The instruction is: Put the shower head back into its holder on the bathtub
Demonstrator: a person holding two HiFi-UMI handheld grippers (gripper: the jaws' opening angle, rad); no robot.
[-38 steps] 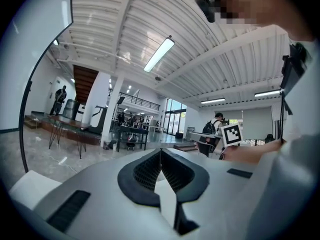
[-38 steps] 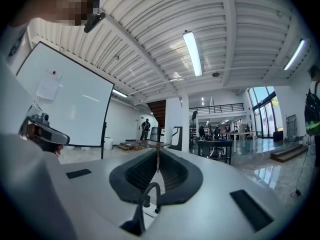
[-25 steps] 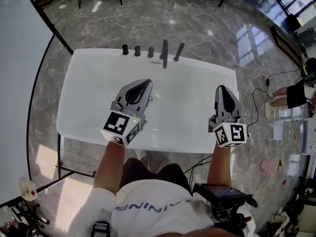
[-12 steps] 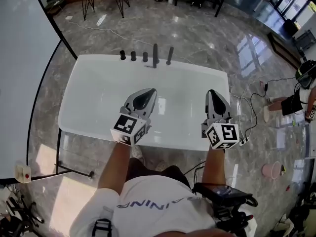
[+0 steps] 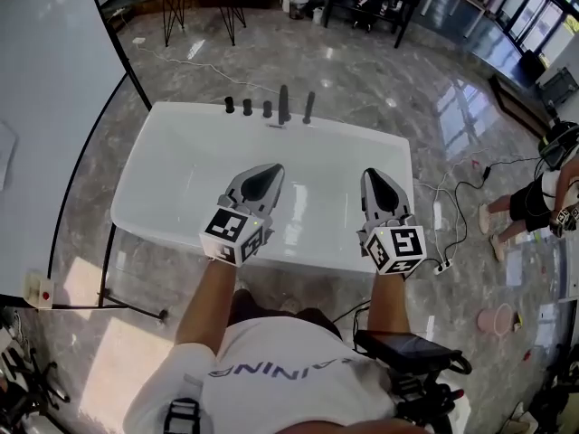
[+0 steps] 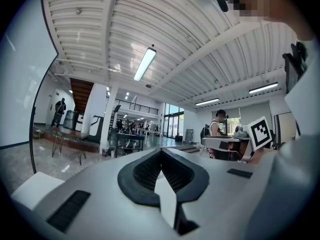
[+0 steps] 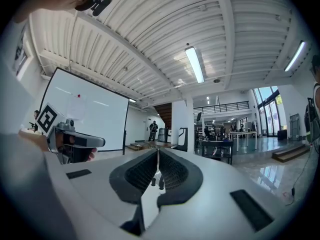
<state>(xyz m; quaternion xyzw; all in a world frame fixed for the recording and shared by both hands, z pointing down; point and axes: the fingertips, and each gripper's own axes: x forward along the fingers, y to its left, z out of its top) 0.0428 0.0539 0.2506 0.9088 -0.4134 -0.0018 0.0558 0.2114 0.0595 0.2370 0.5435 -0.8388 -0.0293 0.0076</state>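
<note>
Marble floor (image 5: 389,80) rings the white bathtub (image 5: 172,183), where your left gripper (image 5: 270,169) and right gripper (image 5: 369,175) hover, jaws pressed together on nothing; the shower head (image 5: 308,107) leans beside taps (image 5: 247,107) on the far rim.

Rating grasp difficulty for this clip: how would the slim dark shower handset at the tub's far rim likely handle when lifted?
The shower handset looks like a thin straight stick, so it is probably stiff and fairly light. Being narrow and seemingly round, it may slip or roll between jaws. It leans on the bathtub rim; no hose shows, but one could tug back.
</note>
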